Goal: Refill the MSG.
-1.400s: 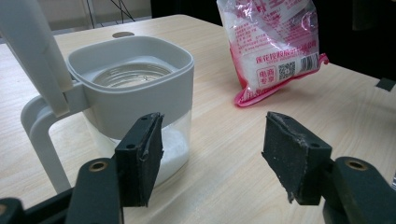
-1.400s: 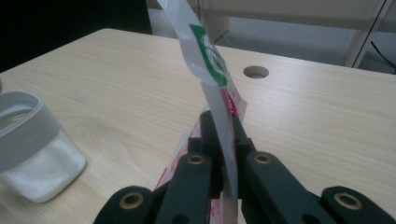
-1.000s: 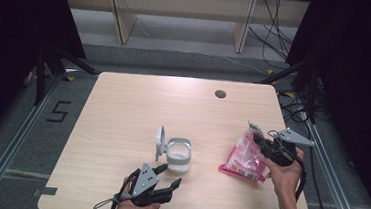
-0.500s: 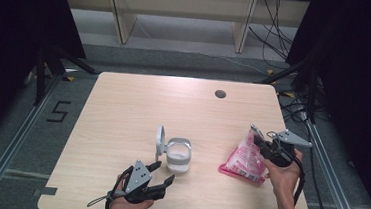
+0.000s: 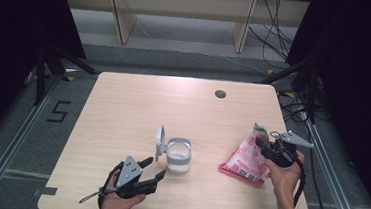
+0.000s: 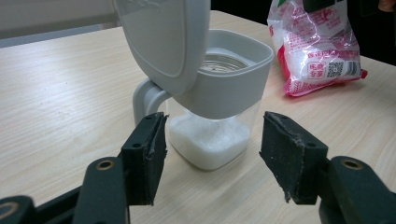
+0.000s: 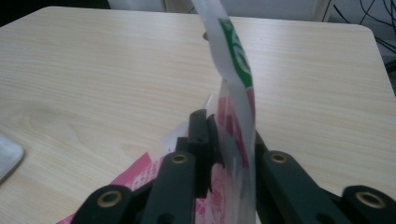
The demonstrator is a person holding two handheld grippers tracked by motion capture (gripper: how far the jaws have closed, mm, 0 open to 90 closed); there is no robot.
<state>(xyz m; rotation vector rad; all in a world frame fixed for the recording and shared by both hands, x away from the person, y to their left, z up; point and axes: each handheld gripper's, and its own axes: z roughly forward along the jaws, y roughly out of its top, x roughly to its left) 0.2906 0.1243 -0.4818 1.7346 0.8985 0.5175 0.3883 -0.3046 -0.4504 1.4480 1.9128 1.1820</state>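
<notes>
Lying on the right part of the table (image 5: 123, 109), the pink bag (image 5: 243, 156) is resting near the front edge, and the right gripper (image 5: 264, 147) is sitting at its upper right side. In the right gripper view the bag's clear top strip (image 7: 233, 70) is rising between the two black jaws; the jaws have just been opening a little, and a narrow gap is showing beside the film, so the pads are not pressing on it any more — the bag is only standing between them.

The jar (image 5: 178, 155) is standing upright near the middle of the table, well apart from the bag. Its grey lid (image 5: 160, 140) is hinged open and is standing up on the jar's left side in the high view. White grains (image 6: 208, 140) are filling the bottom part of the clear jar.

The left gripper (image 5: 150, 168) is lying low at the front of the table, just beside the jar and pointing at it. Its jaws are standing wide apart and holding nothing — in the left gripper view the jar is showing between the two pads (image 6: 152, 154), but a little farther off, not touching them.
</notes>
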